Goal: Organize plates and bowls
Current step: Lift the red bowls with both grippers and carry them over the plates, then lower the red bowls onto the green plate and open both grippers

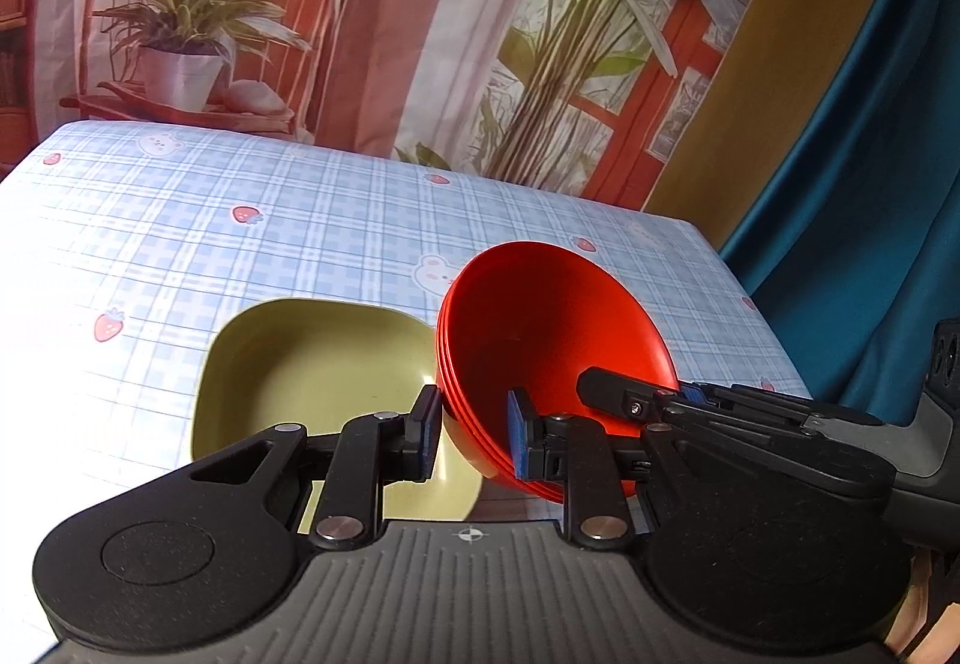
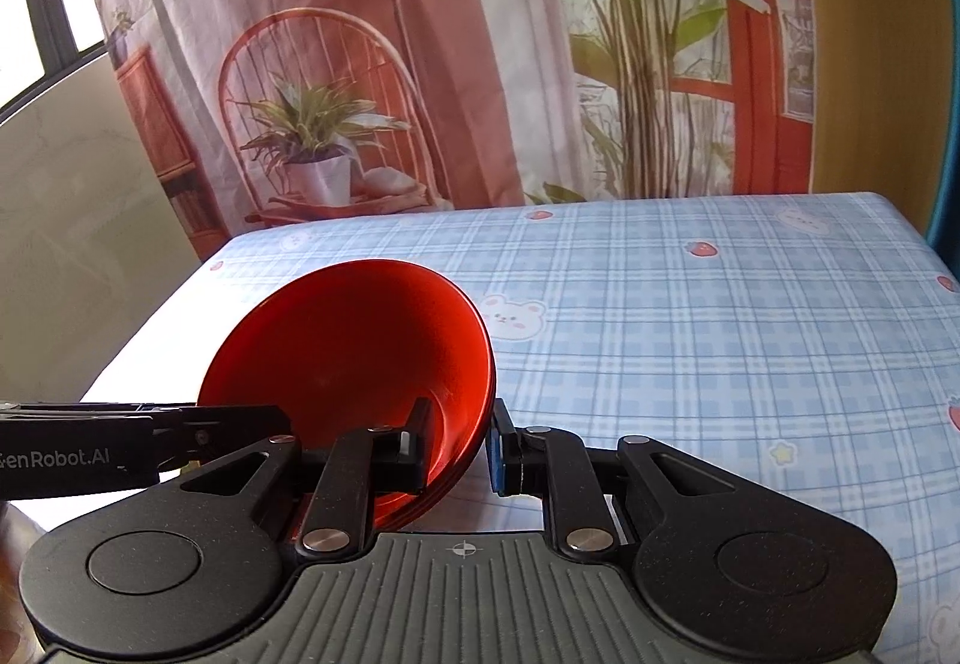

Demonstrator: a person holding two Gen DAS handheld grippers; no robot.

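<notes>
Left gripper, lower centre of its view: pads pinch the near rim of a nested stack of red bowls, one pad outside, one inside. Right gripper, lower centre of its view, clamps the same stack at the opposite rim. Stack tilted, mouth facing the cameras, held over the checked tablecloth. Green square plate lies flat just left of the bowls in the left view. Printed plant backdrop fills the upper frame.

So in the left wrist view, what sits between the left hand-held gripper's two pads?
The rim and wall of the stacked red bowls sit there, clamped by the left hand-held gripper. The green plate lies beside them. The left wrist view shows it.
</notes>
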